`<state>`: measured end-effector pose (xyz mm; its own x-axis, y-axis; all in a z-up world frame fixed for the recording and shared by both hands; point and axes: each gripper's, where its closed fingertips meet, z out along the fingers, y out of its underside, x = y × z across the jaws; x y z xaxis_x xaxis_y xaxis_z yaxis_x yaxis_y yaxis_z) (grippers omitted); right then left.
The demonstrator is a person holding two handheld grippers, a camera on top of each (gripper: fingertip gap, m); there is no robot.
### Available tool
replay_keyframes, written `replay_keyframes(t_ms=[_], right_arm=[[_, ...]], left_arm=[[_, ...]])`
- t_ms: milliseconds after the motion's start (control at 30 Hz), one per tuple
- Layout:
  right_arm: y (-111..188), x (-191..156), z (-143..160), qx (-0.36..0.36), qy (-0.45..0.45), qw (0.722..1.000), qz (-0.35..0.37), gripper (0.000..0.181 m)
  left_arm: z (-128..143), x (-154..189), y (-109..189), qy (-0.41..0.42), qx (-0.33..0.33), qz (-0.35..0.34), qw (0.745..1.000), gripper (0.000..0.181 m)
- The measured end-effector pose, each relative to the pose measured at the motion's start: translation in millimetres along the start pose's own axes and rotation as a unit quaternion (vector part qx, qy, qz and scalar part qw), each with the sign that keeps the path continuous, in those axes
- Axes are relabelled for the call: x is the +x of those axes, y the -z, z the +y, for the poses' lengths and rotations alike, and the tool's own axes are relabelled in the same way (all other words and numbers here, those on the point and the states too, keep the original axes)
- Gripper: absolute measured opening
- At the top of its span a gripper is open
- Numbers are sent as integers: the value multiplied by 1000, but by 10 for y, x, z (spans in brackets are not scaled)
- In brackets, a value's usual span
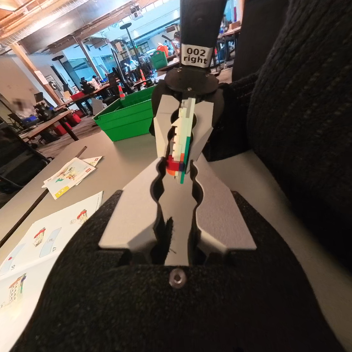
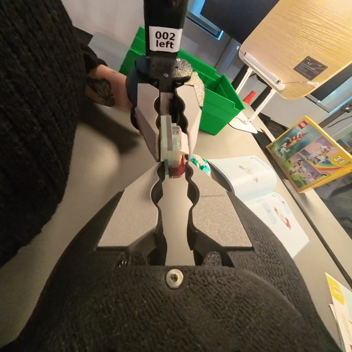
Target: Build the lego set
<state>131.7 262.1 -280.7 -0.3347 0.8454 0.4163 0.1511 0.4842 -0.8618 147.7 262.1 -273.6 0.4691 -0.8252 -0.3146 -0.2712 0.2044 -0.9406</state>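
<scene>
A flat lego assembly (image 1: 183, 137) of white, green, orange and red bricks is held up in the air above the grey table (image 1: 238, 182). My two grippers meet tip to tip on it. My left gripper (image 1: 177, 164) is shut on its red end. My right gripper (image 2: 174, 165) is shut on the same assembly (image 2: 168, 141) from the opposite side. In the right wrist view the left gripper (image 2: 171, 154) comes down from the top, and the assembly's far part lies between its fingers. A small teal and white lego build (image 2: 200, 162) lies on the table just past the tips.
A green bin (image 1: 123, 122) stands behind the grippers. An open instruction booklet (image 2: 257, 190) lies to the right, with more booklets (image 1: 70, 175) and a yellow lego box (image 2: 308, 152) nearby. A person's black sleeve (image 1: 295, 114) and hand (image 2: 104, 91) are close by. My left and right fingertips are right by each other.
</scene>
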Motion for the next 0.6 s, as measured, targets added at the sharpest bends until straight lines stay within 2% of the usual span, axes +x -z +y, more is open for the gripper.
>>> replay_keyframes(t_ms=[600], right_arm=[[-17, 32, 53, -12, -13, 1000, 8, 19]], left_arm=[[48, -43, -4, -23, -32, -29, 999, 17]])
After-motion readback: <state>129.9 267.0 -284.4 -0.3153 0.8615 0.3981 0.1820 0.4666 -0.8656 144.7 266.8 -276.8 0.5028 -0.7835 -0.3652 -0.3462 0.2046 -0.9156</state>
